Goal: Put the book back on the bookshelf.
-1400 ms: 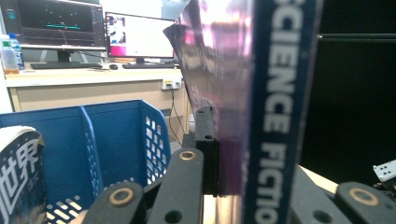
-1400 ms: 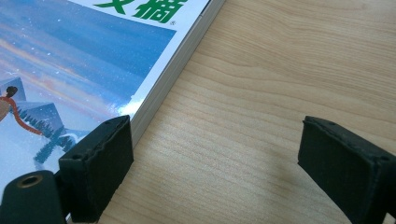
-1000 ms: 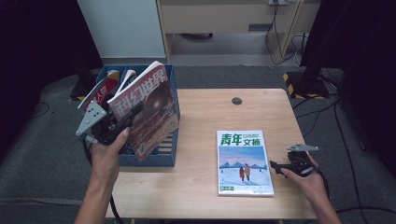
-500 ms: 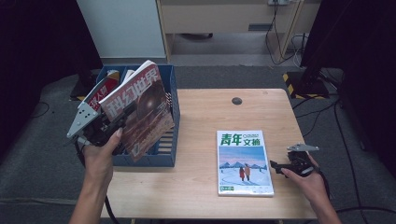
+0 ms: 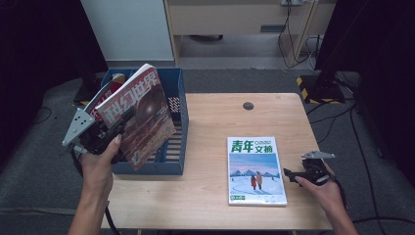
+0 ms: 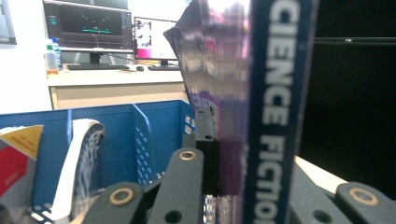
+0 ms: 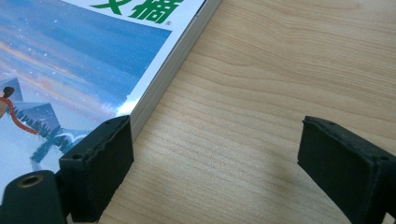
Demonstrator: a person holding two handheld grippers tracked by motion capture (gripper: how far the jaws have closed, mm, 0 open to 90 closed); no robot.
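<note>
**Magazine held over the blue rack, second one flat on the counter**

The left gripper (image 5: 113, 128) pinches a science-fiction magazine (image 5: 138, 113) by its lower edge and holds it tilted above the front of the blue rack (image 5: 176, 128), which stands at the left end of the counter (image 5: 215, 117). In the left gripper view the jaws press against both sides of the magazine's spine (image 6: 273, 116), which rises upright between them. The rack's blue walls and dividers (image 6: 140, 135) lie just behind, and other magazines (image 6: 81, 168) stand in its far compartments.

The right gripper (image 5: 293, 175) rests low on the counter at the right, its jaws spread apart and holding nothing. It sits just beside the right edge of a second magazine (image 5: 255, 169) with a snowy cover and green characters, which lies flat on the wood. In the right gripper view one jaw is at the corner of that magazine (image 7: 93, 56), touching or nearly so, while the other stands over bare wood (image 7: 261, 79).
</note>
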